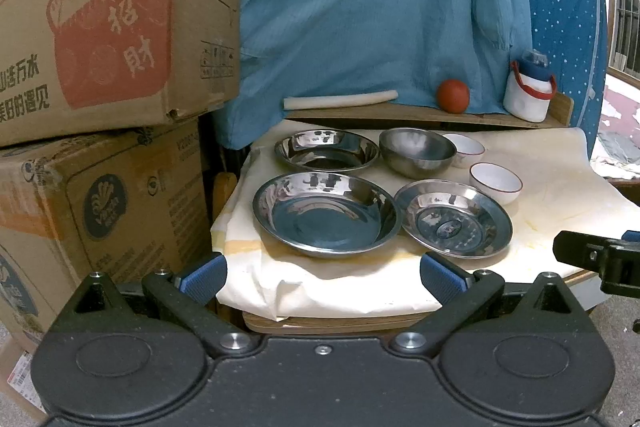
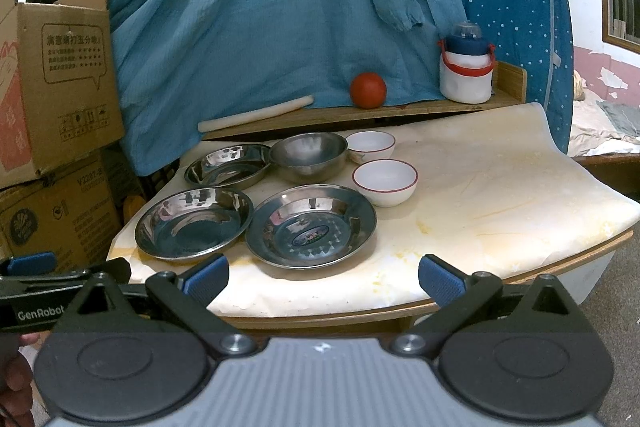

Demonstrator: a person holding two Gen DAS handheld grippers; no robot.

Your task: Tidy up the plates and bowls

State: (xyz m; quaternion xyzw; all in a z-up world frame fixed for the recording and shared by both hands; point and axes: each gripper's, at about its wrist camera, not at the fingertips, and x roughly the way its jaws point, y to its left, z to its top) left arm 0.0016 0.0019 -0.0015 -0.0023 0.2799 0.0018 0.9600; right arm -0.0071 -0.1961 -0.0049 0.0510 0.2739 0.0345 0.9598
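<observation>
On a cream-covered table (image 1: pixel 540 219) lie three steel plates: a near-left one (image 1: pixel 326 213) (image 2: pixel 194 223), a near-right one with a sticker (image 1: pixel 453 219) (image 2: pixel 311 226), and a far-left one (image 1: pixel 326 150) (image 2: pixel 228 166). A steel bowl (image 1: pixel 417 151) (image 2: pixel 308 155) stands at the back. Two white bowls with red rims stand to its right, one far (image 1: pixel 464 149) (image 2: pixel 370 145), one nearer (image 1: pixel 496 183) (image 2: pixel 385 182). My left gripper (image 1: pixel 323 277) is open and empty before the table's front edge. My right gripper (image 2: pixel 323 277) is open and empty too, to its right.
Stacked cardboard boxes (image 1: pixel 100 27) stand left of the table. Behind it a wooden ledge (image 2: pixel 400 109) holds a white roll (image 2: pixel 256 115), a red ball (image 2: pixel 368 90) and a white and blue jug (image 2: pixel 466 67). Blue cloth (image 2: pixel 280 7) hangs behind.
</observation>
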